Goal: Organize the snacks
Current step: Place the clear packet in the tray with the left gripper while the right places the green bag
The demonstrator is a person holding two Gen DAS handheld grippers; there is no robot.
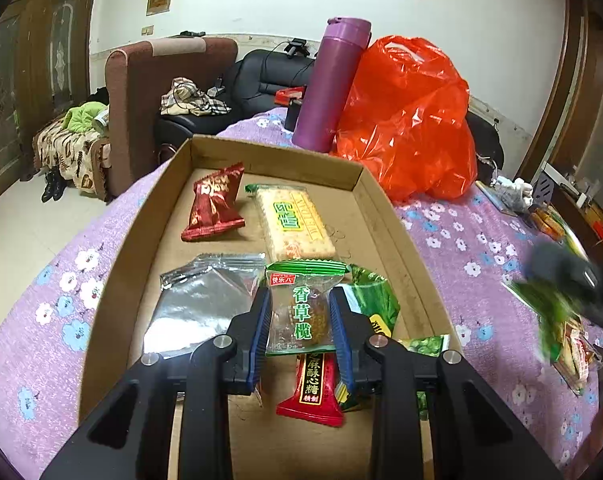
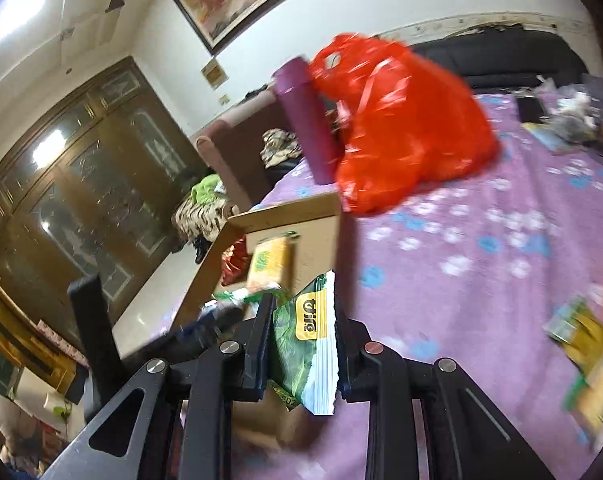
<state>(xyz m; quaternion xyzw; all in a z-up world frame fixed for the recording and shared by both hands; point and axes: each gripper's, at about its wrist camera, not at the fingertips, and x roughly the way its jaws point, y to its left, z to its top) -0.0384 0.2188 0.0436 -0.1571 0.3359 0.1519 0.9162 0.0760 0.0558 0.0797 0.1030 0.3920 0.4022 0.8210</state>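
Left claw angled downward over the cardboard tray, its blue pads pressed on both sides of a clear green-edged olive packet; right claw tilted downward near the tray's corner, clamped on a green-and-white snack packet, picture blurred; in the tray lie one dark red packet, one cracker pack, one silver pouch, one red candy packet and green packets partly hidden; one purple flask and one orange bag stand behind on the flowered worktop.
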